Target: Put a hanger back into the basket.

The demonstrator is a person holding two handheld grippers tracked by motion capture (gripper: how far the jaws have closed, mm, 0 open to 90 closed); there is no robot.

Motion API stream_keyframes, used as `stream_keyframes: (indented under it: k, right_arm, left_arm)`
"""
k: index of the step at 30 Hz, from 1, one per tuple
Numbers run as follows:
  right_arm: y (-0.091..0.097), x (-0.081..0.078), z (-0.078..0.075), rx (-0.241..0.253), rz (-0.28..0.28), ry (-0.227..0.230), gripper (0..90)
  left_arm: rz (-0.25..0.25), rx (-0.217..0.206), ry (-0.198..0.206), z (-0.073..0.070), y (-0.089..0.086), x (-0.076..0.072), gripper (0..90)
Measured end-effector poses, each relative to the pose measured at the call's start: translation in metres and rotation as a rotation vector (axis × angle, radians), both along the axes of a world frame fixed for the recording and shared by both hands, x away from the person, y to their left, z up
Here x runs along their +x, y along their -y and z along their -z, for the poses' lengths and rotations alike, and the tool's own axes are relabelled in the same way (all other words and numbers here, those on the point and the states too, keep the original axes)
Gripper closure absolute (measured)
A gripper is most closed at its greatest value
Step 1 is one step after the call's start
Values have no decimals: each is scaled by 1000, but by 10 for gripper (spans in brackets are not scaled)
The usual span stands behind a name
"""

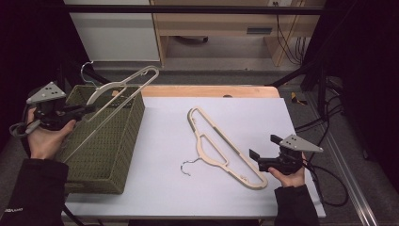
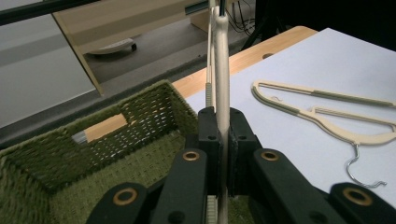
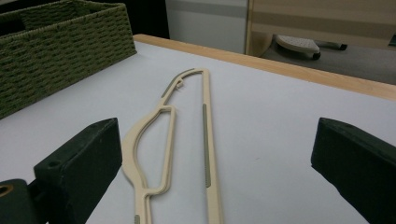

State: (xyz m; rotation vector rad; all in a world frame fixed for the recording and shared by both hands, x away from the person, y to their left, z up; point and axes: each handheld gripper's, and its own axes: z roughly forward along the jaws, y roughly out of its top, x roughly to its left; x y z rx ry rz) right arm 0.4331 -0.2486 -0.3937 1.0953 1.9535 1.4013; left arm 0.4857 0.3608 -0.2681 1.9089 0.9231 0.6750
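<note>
Hangers: two beige ones in play; the held hanger (image 1: 123, 88) is pinched edge-on in the left tongs (image 1: 87, 109), raised at a slant over the green woven basket (image 1: 123, 155) at the tabletop's (image 1: 160, 188) left, its wire hook up past the far rim; not yet lowered inside. The second hanger (image 1: 221, 145) lies flat on the white tabletop, well apart from the basket, hook toward the near edge; untouched. Judged roughly half done: one hanger about to go in, one left to fetch. Left hand grips its tool over the basket's left side, tongs pointing across and clenched on the hanger's bar; right tongs (image 1: 254, 157) released, jaws wide, held low and level just beside the lying hanger's near end, aimed along it.
</note>
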Motion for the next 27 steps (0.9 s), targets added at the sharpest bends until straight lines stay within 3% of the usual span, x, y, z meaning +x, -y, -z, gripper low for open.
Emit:
stream_keyframes:
  k: [18,27]
  right_arm:
    - [-1,0,1,-4,0,-10,17]
    - [-1,1,1,-8,0,-12,17]
  left_arm:
    - [-84,10,-35,32,-57,3,862]
    - [-85,79,-83,48,-62,3,862]
